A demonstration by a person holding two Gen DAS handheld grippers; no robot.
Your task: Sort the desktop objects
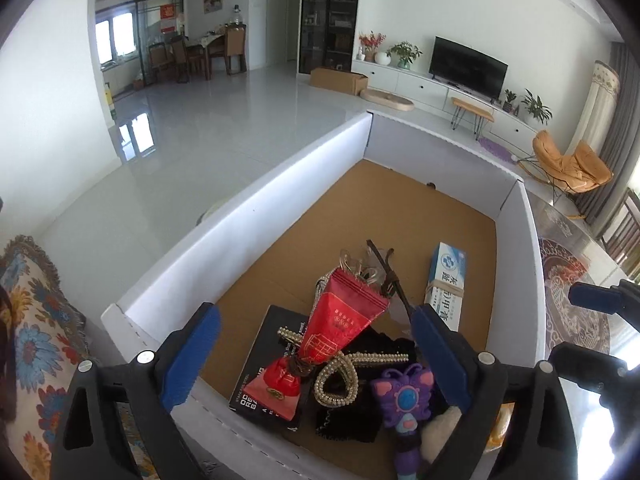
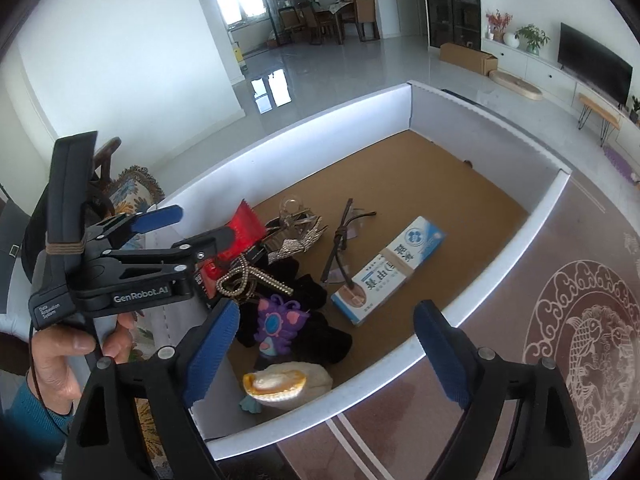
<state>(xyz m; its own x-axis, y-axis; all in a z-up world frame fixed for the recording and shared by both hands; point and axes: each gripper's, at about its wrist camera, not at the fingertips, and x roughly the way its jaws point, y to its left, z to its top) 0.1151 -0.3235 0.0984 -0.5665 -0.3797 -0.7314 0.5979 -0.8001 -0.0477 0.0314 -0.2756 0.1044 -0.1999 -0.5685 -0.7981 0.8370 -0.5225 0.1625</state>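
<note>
Contents of box point(image 1: 248, 200): white walls, brown cardboard floor, standing on a patterned desk point(image 2: 560, 280).

- Red sachet point(image 1: 344, 320): lies on top of the heap at the near end, over a black book point(image 1: 268, 344); likely last in.
- Pearl clip point(image 1: 340, 376): on the black cloth point(image 1: 352, 420), touching the sachet's tied end.
- Purple butterfly toy point(image 1: 404, 396): beside the clip, partly on the cloth.
- Medicine carton point(image 2: 392, 268): flat on the floor, apart from the heap, banded with elastic; a flat piece seems strapped under the band.
- Glasses point(image 2: 344, 236): between heap and carton, folded, temples crossed.
- Glitter clip point(image 2: 296, 240): behind the heap, detail unclear.
- Plush piece point(image 2: 288, 384): cream and yellow, in the near corner against the wall.

Left tongs point(image 1: 316, 360): wide apart, empty, poised over the sachet and clip. Right tongs point(image 2: 326, 354): wide apart, empty, above the near wall, carton ahead.

Far half of the box is bare; sorting appears well along, items gathered here for storage.
</note>
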